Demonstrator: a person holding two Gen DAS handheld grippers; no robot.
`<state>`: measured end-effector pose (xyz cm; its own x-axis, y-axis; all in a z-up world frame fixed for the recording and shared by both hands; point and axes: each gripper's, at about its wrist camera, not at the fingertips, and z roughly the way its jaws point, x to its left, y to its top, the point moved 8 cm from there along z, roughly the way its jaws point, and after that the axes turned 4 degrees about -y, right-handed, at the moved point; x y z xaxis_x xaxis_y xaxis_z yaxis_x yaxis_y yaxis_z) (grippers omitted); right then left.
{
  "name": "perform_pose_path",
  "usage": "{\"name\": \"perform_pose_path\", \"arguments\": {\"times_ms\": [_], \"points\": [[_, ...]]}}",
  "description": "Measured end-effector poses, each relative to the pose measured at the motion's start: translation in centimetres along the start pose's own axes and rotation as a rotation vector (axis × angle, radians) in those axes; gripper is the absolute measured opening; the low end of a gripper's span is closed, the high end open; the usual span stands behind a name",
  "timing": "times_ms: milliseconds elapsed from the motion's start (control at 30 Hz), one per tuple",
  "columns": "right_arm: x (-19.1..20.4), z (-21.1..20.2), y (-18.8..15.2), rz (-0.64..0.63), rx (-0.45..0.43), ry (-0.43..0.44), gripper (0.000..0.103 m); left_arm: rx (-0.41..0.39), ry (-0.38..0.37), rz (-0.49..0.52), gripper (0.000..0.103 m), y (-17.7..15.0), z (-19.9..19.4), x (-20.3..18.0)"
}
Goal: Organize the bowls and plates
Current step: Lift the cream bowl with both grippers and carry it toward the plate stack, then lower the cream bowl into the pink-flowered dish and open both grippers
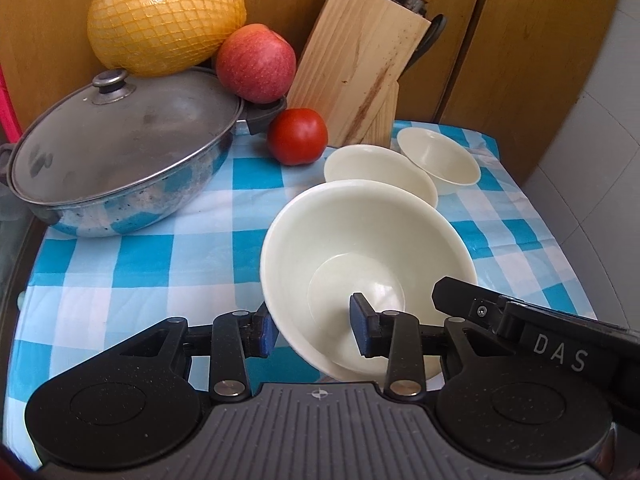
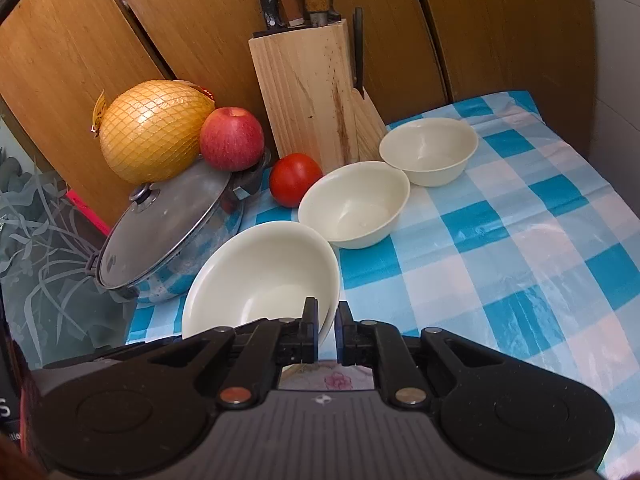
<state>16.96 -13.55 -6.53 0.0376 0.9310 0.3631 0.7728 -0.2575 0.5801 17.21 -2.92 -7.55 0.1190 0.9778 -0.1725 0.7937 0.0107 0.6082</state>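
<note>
Three cream-coloured round plastic bowls sit in a diagonal row on the blue-and-white checked tablecloth (image 2: pixel 520 240), running out from the pale wooden knife block (image 2: pixel 308 92). Nearest bowl (image 1: pixel 360 264) is farthest from the knife block, tilted, and both tools are on it. Left gripper (image 1: pixel 316 328) has one blue pad outside the near wall and the other inside the bowl, pinching the rim. Right gripper (image 2: pixel 327 328) is pressed almost together on the bowl's rim, thin wall caught between its pads; its black arm also shows in the left wrist view at the bowl's right edge. Middle bowl (image 2: pixel 354 204) sits upright just in front of the knife block. Far bowl (image 2: pixel 430 150) stands just right of the knife block's base, close to the middle bowl. Red tomato (image 2: pixel 295 179) lies just left of the knife block's base, beside the middle bowl. Steel pot with grey lid (image 1: pixel 120 148) is further left of the knife block, with a red apple (image 1: pixel 256 62) on its rim and a netted yellow pomelo (image 1: pixel 164 16) behind it.
</note>
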Motion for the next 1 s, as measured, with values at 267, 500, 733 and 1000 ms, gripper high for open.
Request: {"name": "perform_pose_path", "arguments": {"times_ms": [267,500,733,1000], "points": [[-0.4,-1.8,-1.0,0.006,-0.005,0.002,0.010,0.000,-0.026,0.016,0.046,-1.3,-1.1,-1.0],[-0.5,-3.7,-1.7,0.020,-0.020,0.018,0.010,-0.019,-0.035,0.024,0.048,-2.0,-2.7,-1.6],[-1.3,-5.2,-3.3,0.041,-0.015,0.020,0.011,-0.011,-0.046,0.053,0.049,-3.4,-3.6,-2.6],[-1.8,-6.3,-5.6,0.061,0.003,0.024,0.011,0.016,-0.063,0.075,0.051,-5.7,-4.4,-3.1]]}}
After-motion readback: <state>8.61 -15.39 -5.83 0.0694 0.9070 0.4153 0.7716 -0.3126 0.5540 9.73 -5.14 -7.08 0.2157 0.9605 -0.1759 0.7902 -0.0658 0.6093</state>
